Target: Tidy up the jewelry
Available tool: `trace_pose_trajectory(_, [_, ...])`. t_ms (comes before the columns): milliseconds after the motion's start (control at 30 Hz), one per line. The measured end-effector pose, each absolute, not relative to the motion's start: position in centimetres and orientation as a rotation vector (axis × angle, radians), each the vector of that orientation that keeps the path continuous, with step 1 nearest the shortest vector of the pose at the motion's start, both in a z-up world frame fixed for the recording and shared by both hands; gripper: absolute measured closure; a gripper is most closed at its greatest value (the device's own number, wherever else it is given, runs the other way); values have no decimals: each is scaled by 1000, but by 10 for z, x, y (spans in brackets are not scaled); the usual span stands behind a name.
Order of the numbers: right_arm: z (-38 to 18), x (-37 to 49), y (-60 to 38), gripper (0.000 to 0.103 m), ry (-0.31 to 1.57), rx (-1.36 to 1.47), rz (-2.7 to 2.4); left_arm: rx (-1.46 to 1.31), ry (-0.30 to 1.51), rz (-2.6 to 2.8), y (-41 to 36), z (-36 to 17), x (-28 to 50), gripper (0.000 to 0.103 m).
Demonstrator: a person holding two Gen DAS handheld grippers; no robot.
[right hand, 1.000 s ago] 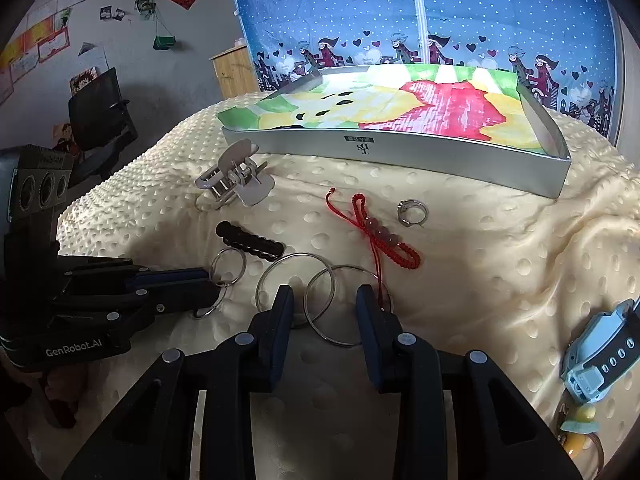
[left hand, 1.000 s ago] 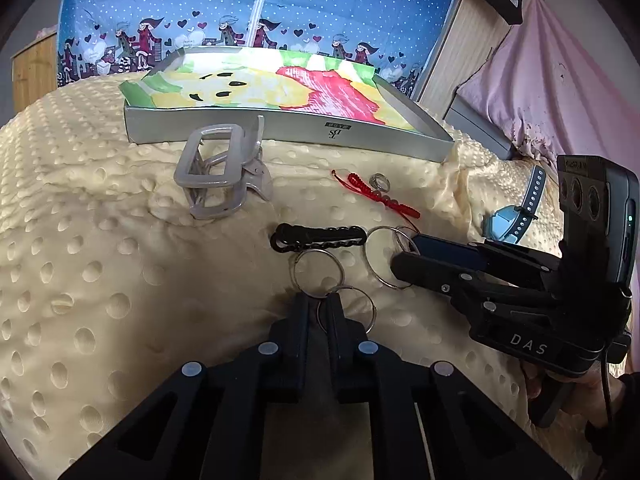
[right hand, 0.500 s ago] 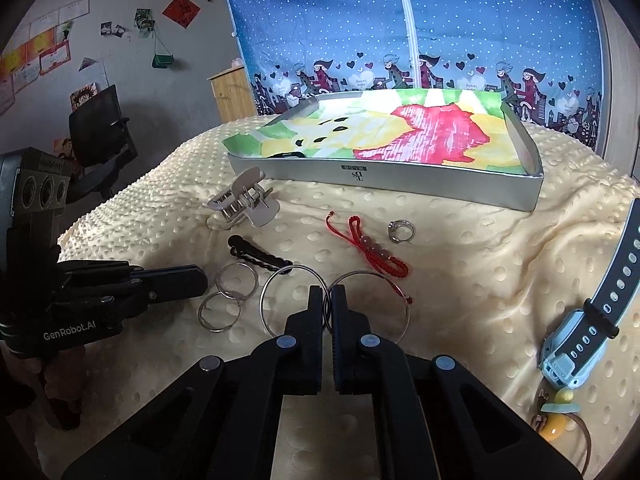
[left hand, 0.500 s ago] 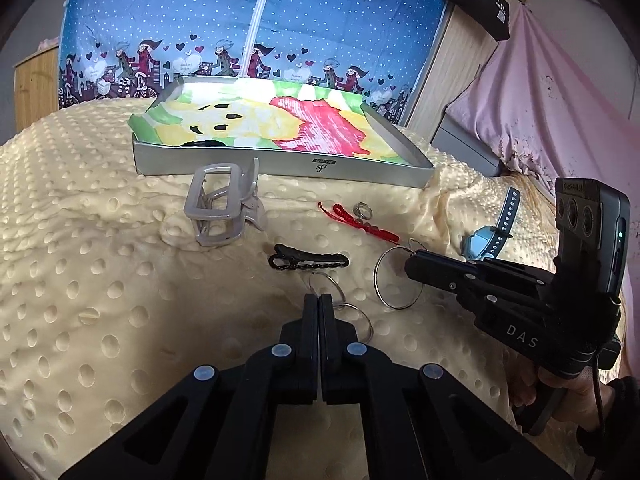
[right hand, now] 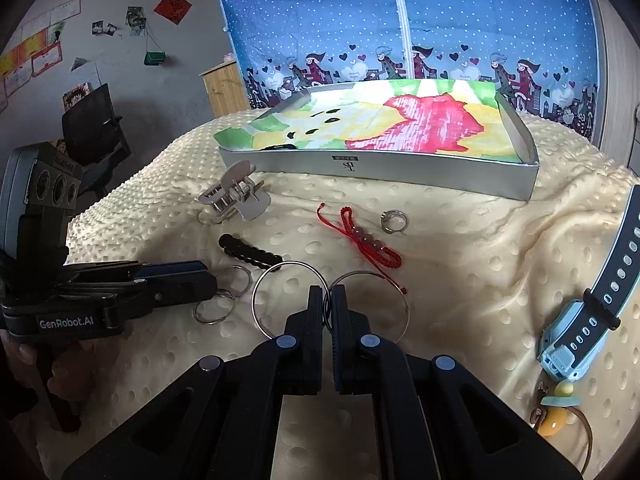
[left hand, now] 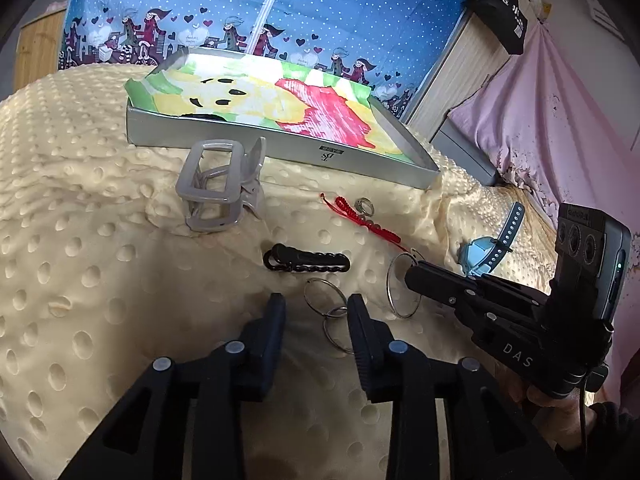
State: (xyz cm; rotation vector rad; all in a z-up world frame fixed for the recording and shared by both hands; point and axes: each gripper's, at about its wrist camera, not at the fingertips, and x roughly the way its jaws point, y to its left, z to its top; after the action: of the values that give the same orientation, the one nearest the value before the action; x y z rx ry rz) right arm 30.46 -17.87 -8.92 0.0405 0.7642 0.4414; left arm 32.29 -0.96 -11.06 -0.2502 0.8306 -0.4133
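My right gripper [right hand: 327, 300] is shut on two large silver hoops [right hand: 280, 276], lifted off the yellow blanket; it shows in the left wrist view [left hand: 412, 276] with one hoop [left hand: 394, 292]. My left gripper [left hand: 316, 306] is open over two small linked silver rings [left hand: 320, 294] lying on the blanket; it shows in the right wrist view [right hand: 208, 280]. A black hair clip [left hand: 306, 262], a grey claw clip [left hand: 218, 188], a red cord bracelet [right hand: 366, 238] and a silver ring [right hand: 394, 220] lie in front of the silver tray [right hand: 376, 168].
A blue watch [right hand: 580, 336] and an amber pendant [right hand: 554, 420] lie on the right of the blanket. A wooden cabinet [right hand: 224, 88] and a black chair [right hand: 94, 136] stand at the left. A pink cloth [left hand: 560, 128] hangs at the right.
My left gripper has opened and let go of the small rings, which now lie on the blanket. My right gripper shut on the two large hoops and has lifted them slightly.
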Motion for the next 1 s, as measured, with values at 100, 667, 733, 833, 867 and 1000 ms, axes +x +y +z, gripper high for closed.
trace_pose_trajectory(100, [-93,309,-180,99,782,46,428,-231,855,-414,-13,-114,328,72])
trace_pose_trajectory(667, [-99,320,-170,99,815,69,442,-235,848,-424,-9,-107,332,101])
trace_pose_trajectory(733, [-92,320,-171,99,791,80,433,-238,824,-436,-9,-97,329,101])
trace_pose_trajectory(833, [-76,321,-169,99,740,96,429,-238,791,-451,-7,-80,327,101])
trace_pose_trajectory(867, [-70,324,-170,99,726,99,431,-239,779,-453,-6,-73,328,101])
trace_pose_trajectory(1000, [-44,335,-166,99,662,94,429,-253,733,-466,1,-45,343,101])
